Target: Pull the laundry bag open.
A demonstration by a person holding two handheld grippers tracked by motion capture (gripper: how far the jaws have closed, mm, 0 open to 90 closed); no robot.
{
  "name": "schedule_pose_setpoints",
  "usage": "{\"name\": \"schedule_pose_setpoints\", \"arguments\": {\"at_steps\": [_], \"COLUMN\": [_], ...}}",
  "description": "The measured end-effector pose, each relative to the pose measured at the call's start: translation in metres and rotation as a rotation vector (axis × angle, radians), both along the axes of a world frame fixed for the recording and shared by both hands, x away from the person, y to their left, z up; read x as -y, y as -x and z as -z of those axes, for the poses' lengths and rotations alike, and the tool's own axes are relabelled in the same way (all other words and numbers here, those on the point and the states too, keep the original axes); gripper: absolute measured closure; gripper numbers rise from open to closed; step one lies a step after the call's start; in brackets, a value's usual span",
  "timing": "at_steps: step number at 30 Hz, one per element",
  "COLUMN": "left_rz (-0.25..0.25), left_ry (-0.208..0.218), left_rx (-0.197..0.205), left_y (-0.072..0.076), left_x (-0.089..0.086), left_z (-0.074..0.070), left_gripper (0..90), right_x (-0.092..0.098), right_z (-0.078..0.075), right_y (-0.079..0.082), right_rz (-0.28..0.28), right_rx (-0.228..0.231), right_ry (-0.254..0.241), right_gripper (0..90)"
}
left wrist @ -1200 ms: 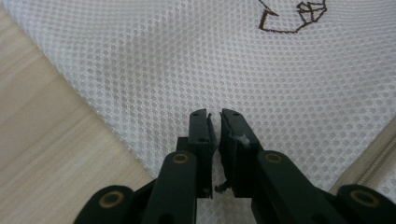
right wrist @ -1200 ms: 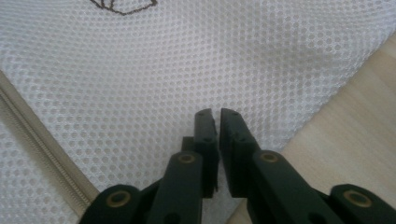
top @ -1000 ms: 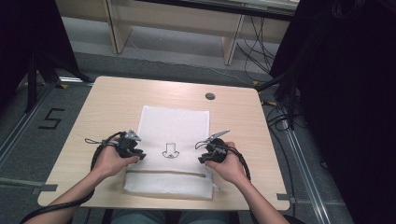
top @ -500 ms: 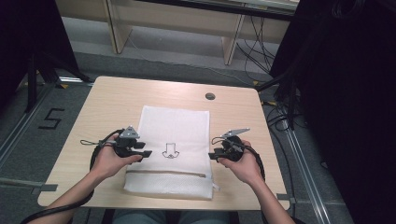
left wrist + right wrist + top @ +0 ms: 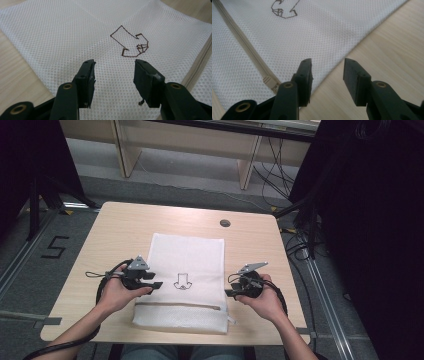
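A white mesh bag (image 5: 187,255) lies flat in the middle of the wooden table (image 5: 120,235). It bears a brown outline mark (image 5: 183,281), and a zipper (image 5: 180,304) runs across near its front end. My left gripper (image 5: 156,284) is at the bag's left edge. Its jaws have just been opening and now stand open above the mesh (image 5: 62,32), short of the mark (image 5: 130,41), pinching nothing. My right gripper (image 5: 227,292) is at the bag's right edge. Its jaws have also just been opening and are open over the bag's edge (image 5: 319,32) and bare table (image 5: 392,50), beside the zipper pull (image 5: 270,82).
A round cable hole (image 5: 225,223) sits near the table's back edge. Bare wood runs along both sides of the bag. Cables (image 5: 300,240) hang off the table's right side, and a dark curtain (image 5: 370,220) stands at the right.
My right gripper has drawn off to the right, from over the bag to its right edge. The left hand has hardly moved. The bag lies as before.
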State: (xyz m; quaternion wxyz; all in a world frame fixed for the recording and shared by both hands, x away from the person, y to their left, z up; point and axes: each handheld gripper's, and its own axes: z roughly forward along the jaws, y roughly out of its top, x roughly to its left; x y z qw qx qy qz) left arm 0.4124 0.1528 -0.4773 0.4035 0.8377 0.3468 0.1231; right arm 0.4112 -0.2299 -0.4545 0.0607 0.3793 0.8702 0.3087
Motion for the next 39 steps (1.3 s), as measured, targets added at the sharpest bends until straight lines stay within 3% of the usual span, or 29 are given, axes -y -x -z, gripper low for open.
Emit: {"name": "schedule_pose_setpoints", "arguments": {"at_steps": [1, 2, 3, 4, 5, 7, 9, 10, 12, 13, 15, 16, 18, 19, 22, 25, 27, 28, 32, 39], "left_rz": [0.007, 0.005, 0.006, 0.007, 0.008, 0.025, 0.036, 0.036, 0.038, 0.048, 0.065, 0.07, 0.09, 0.089, 0.12, 0.16, 0.198, 0.193, 0.26, 0.322], "left_ry": [0.001, 0.004, 0.004, 0.005, 0.001, 0.008, 0.005, 0.006, 0.004, 0.001, 0.011, 0.013, 0.012, 0.028, 0.014, -0.008, -0.012, 0.008, 0.003, 0.04], "left_rx": [-0.002, -0.002, -0.002, -0.005, -0.004, -0.005, -0.002, -0.003, -0.007, 0.004, 0.007, 0.006, 0.007, 0.002, 0.007, 0.008, 0.01, -0.003, 0.02, -0.016], "left_y": [0.0, 0.0, 0.001, 0.0, 0.0, -0.001, 0.0, 0.001, 0.003, 0.003, 0.004, 0.005, 0.005, 0.005, 0.005, 0.006, 0.007, 0.008, 0.01, 0.017], "left_x": [-0.001, 0.0, 0.0, 0.0, 0.001, 0.003, 0.004, 0.005, 0.006, 0.007, 0.011, 0.013, 0.018, 0.022, 0.034, 0.044, 0.052, 0.056, 0.073, 0.1], "left_z": [0.0, 0.0, 0.0, 0.0, 0.0, 0.0, 0.001, 0.001, 0.0, -0.001, -0.003, -0.004, -0.006, -0.006, -0.01, -0.012, -0.013, -0.013, -0.02, -0.018], "left_gripper": [50.8, 50.7, 50.6, 50.5, 50.5, 50.5, 50.6, 50.7, 50.9, 51.4, 51.5, 52.0, 53.6, 53.6, 55.7, 57.4, 58.7, 58.8, 59.4, 60.0], "right_x": [-0.001, -0.002, -0.003, -0.003, -0.004, -0.003, -0.002, -0.002, -0.002, -0.003, -0.002, 0.001, 0.006, 0.006, 0.007, 0.004, 0.001, 0.001, -0.002, -0.007], "right_z": [0.0, 0.001, -0.001, -0.001, -0.001, 0.001, 0.0, 0.0, -0.003, -0.005, -0.007, -0.006, -0.003, -0.003, 0.003, 0.006, 0.006, 0.007, 0.008, 0.014], "right_y": [0.0, -0.002, 0.001, 0.0, 0.0, -0.002, -0.002, -0.002, 0.0, 0.002, 0.003, 0.006, 0.008, 0.008, 0.009, 0.008, 0.01, 0.01, 0.009, 0.006], "right_rz": [-0.007, -0.04, -0.035, -0.055, -0.059, -0.083, -0.083, -0.114, -0.104, -0.086, -0.082, -0.059, -0.037, -0.037, -0.001, -0.038, -0.033, -0.044, -0.058, -0.07], "right_rx": [0.012, 0.064, 0.025, 0.033, 0.008, 0.027, 0.009, 0.015, 0.015, 0.021, 0.022, 0.001, -0.043, -0.043, -0.091, -0.071, -0.088, -0.082, -0.066, -0.087], "right_ry": [-0.008, -0.007, -0.019, -0.024, -0.004, 0.006, 0.05, 0.037, 0.039, 0.025, 0.033, 0.03, 0.027, 0.027, 0.032, 0.055, 0.06, 0.058, 0.058, 0.062], "right_gripper": [59.0, 59.0, 59.3, 59.7, 61.1, 62.5, 64.9, 65.8, 73.0, 83.8, 87.0, 90.0, 90.0, 90.0, 90.0, 90.0, 90.0, 90.0, 90.0, 90.0]}}
